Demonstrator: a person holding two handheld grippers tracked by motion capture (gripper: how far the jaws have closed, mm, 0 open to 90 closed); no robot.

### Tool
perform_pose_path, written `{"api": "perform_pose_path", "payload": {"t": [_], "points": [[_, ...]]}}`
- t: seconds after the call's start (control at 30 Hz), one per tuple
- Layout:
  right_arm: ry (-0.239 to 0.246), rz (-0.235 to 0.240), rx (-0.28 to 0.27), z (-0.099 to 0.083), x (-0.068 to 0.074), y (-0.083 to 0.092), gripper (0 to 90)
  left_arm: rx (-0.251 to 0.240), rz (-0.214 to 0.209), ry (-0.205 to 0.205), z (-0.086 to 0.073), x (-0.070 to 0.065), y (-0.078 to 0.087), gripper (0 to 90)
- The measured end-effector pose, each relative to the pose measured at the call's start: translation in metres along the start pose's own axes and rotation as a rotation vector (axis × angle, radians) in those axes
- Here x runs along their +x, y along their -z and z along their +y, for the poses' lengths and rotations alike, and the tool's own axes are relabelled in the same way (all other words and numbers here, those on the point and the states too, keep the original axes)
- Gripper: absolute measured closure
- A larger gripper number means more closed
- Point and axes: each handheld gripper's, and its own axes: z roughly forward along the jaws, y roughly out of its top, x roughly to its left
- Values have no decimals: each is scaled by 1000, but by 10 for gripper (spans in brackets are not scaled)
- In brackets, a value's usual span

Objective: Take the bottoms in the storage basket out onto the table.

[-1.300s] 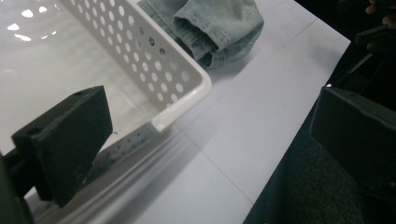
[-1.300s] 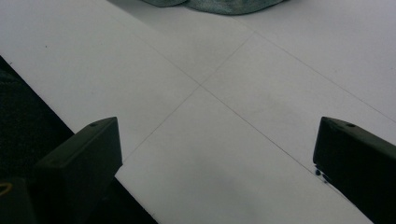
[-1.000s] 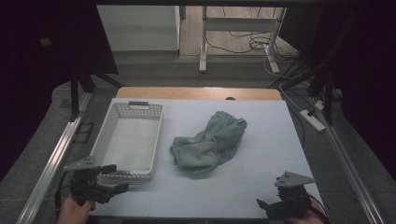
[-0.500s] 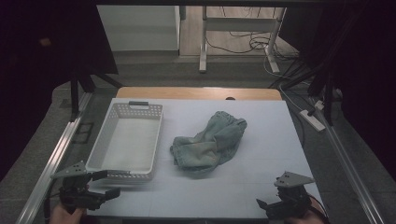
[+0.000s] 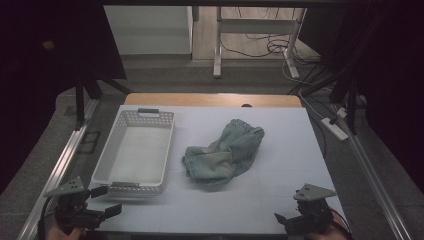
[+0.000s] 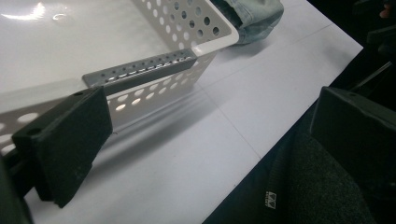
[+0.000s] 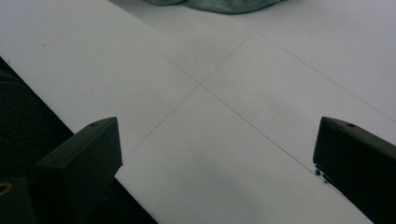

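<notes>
crumpled cloth (image 5: 223, 154) lies well ahead of both wide-open, empty tools. left hand-held gripper (image 5: 102, 201) has drawn back from the basket (image 5: 134, 186); right hand-held gripper (image 5: 292, 220) has not moved, so no grasp has begun.

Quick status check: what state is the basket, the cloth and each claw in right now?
White basket: upright, empty, on the table's left side.
Green cloth: crumpled in a heap on the white table, beside the basket, not gripped.
Left claw: open, holding nothing, near the basket's near corner.
Right claw: open, holding nothing, at the table's near edge.
</notes>
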Motion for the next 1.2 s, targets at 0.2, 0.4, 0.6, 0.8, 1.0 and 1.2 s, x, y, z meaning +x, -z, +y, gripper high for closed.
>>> {"api": "perform_pose_path", "payload": {"t": [0.2, 0.4, 0.6, 0.8, 1.0, 1.2], "points": [[-3, -1, 1, 0, 0, 0, 14, -5, 24, 5, -4, 1, 6, 0], [-3, -3, 1, 0, 0, 0, 14, 9, 45, 4, -7, 2, 9, 0], [-3, -3, 2, 0, 0, 0, 14, 24, 56, -4, -8, 1, 10, 0], [-4, -4, 2, 0, 0, 0, 14, 53, 63, -13, -10, -1, 10, 0], [-5, -5, 4, 1, 1, 0, 14, 89, 77, -24, -12, -3, 11, 0], [-2, -5, 7, 1, 1, -1, 14, 99, 72, -22, -12, -3, 10, 0]]}}
